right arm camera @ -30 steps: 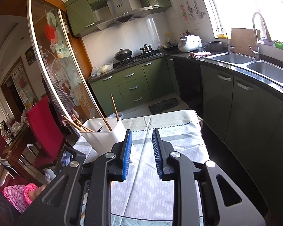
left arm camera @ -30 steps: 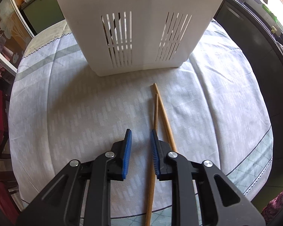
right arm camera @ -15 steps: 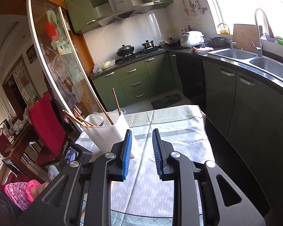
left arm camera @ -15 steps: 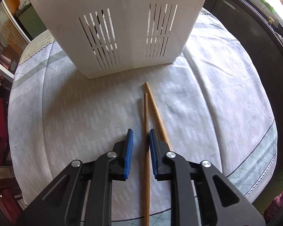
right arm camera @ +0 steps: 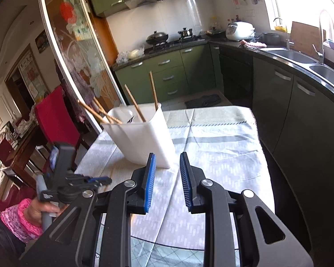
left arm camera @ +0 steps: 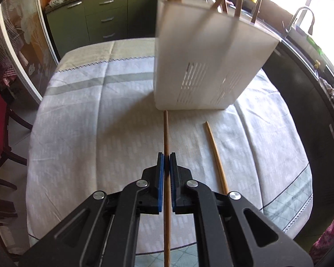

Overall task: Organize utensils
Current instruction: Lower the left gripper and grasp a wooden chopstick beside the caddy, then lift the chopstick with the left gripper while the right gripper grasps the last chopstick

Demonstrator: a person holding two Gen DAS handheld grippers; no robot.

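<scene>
My left gripper (left arm camera: 166,156) is shut on a wooden chopstick (left arm camera: 166,133) that points forward toward the base of the white slotted utensil holder (left arm camera: 202,66). A second chopstick (left arm camera: 216,155) lies on the tablecloth to the right of it. The holder has several chopsticks standing in it. In the right wrist view the holder (right arm camera: 142,138) stands left of centre on the table, and my right gripper (right arm camera: 167,162) is open and empty above the cloth. The left gripper (right arm camera: 78,182) shows at the lower left there.
The table has a pale patterned cloth (left arm camera: 89,122). A red chair (right arm camera: 55,120) and a glass sliding door (right arm camera: 78,55) are on the left. Green kitchen cabinets (right arm camera: 167,75) and a sink counter (right arm camera: 300,57) lie behind and to the right.
My left gripper has closed on one chopstick and tilted up and back, so the holder's top now shows. The other chopstick stays on the cloth. The right gripper has tilted down slightly.
</scene>
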